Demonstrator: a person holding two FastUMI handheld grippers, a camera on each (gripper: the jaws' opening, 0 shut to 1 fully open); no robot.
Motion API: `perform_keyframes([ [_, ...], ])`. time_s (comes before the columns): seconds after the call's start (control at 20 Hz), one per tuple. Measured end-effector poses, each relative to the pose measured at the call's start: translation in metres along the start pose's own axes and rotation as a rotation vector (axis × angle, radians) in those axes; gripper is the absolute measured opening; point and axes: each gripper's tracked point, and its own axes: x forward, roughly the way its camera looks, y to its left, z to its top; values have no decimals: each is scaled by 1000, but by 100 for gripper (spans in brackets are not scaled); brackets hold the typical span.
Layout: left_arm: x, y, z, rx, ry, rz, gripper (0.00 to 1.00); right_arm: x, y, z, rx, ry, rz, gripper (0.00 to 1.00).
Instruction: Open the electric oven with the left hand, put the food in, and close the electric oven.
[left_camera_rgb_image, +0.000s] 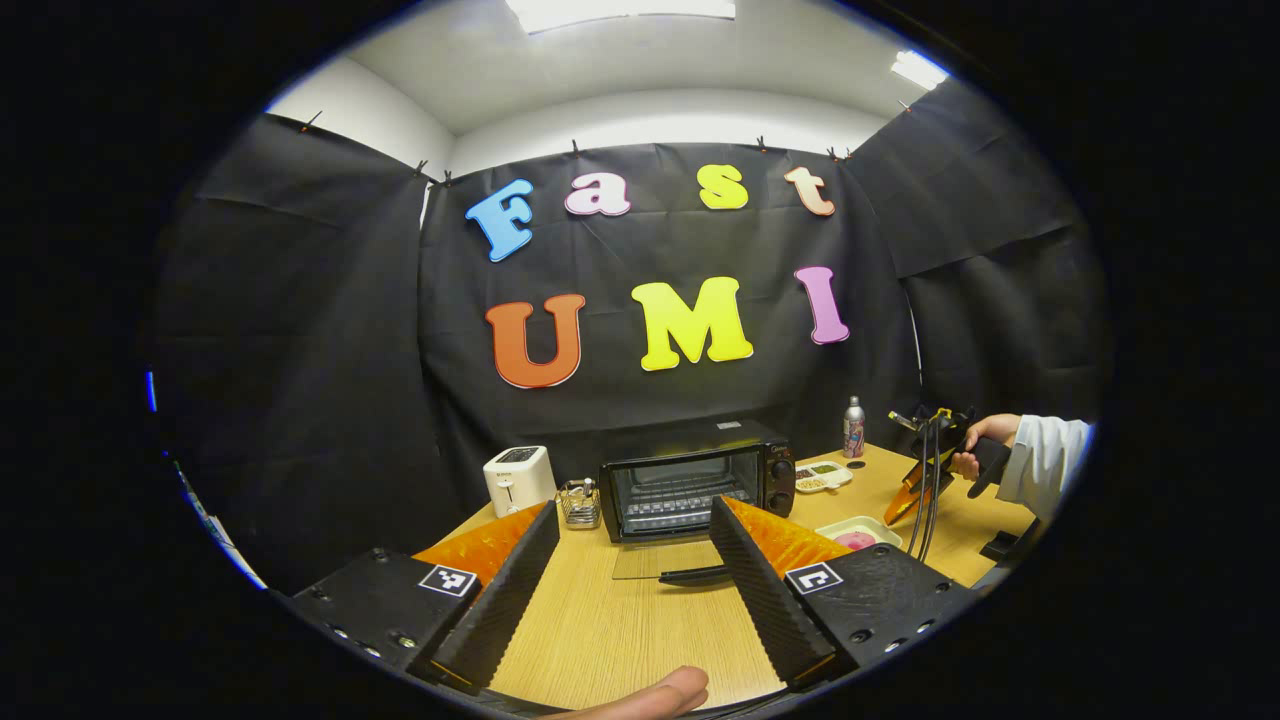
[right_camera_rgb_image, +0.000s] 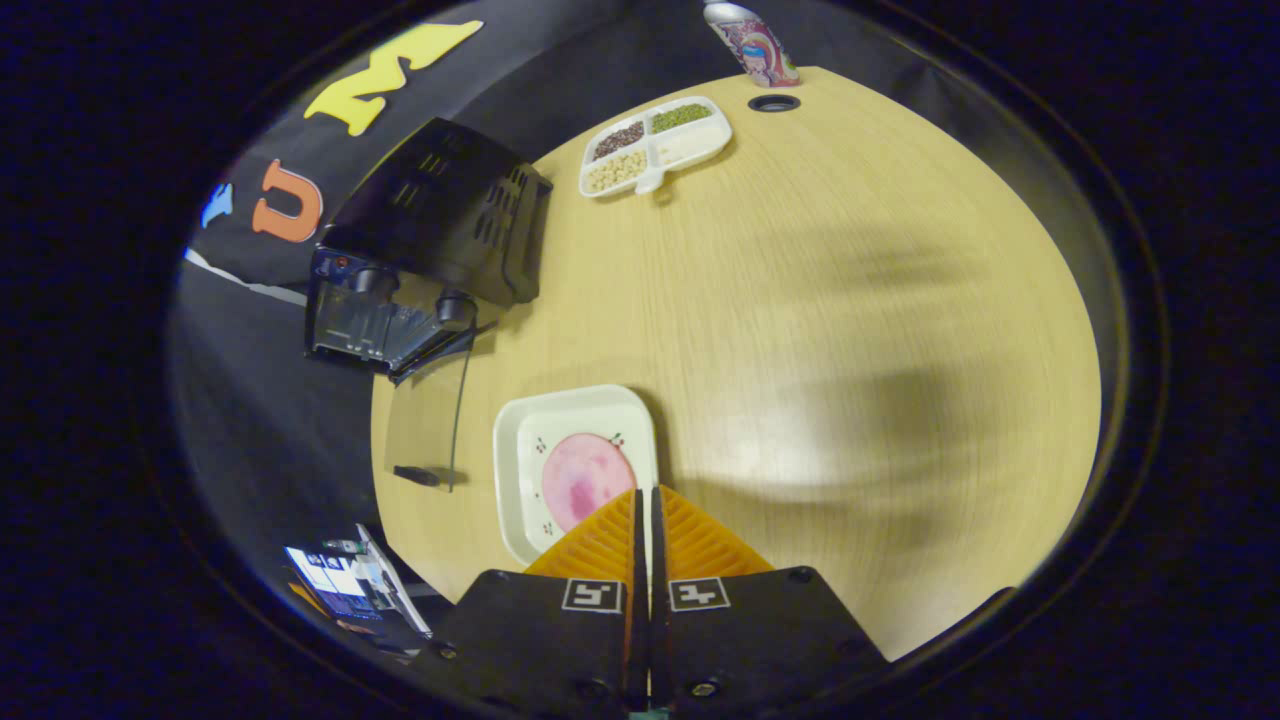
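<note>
Already we are seeing the first step done. Our left hand-held gripper (left_camera_rgb_image: 625, 570) is hanging with its fingers spread wide and nothing between them, pointing toward the electric oven (left_camera_rgb_image: 697, 478) at twelve o'clock in the left gripper view. The oven's glass door (left_camera_rgb_image: 660, 557) is lying folded down flat toward us, just over the surface (left_camera_rgb_image: 600, 630), with its dark handle (left_camera_rgb_image: 695, 575) at the near edge, close to the right finger of this hand-held gripper but apart from it. Inside, we are making out the wire rack, and nothing seems to be resting on it.

Our right hand-held gripper (right_camera_rgb_image: 645, 520) is showing its fingers pressed together with nothing visibly pinched, looking down on the surface (right_camera_rgb_image: 850, 300). Its tips are hovering over the near rim of the white plate (right_camera_rgb_image: 520, 440), at twelve o'clock from them, and the food (right_camera_rgb_image: 585, 475), a round pink slice, is lying on that plate. Whether the tips are touching the plate we cannot tell. The oven (right_camera_rgb_image: 430, 220) is sitting at ten o'clock in this view, well apart from the plate, and a divided tray of grains (right_camera_rgb_image: 655, 145) is resting at twelve o'clock.

So we are judging the task as roughly a third through: the door is open, while taking up the food, setting it in the oven and closing the door are all waiting.
</note>
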Motion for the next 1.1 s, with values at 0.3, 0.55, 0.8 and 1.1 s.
perform_keyframes([
  [0.3,5,-1,-12,17,19,-11,96,8,4,0,-36,21,-10,34],
  [0.55,7,-2,-19,12,39,-22,96,26,7,-12,-66,139,-55,13],
  [0.8,8,-8,-12,28,27,-38,96,24,6,-16,-60,140,-13,3],
  [1.1,4,5,-6,18,12,-17,96,6,-9,-22,65,75,70,2],
])
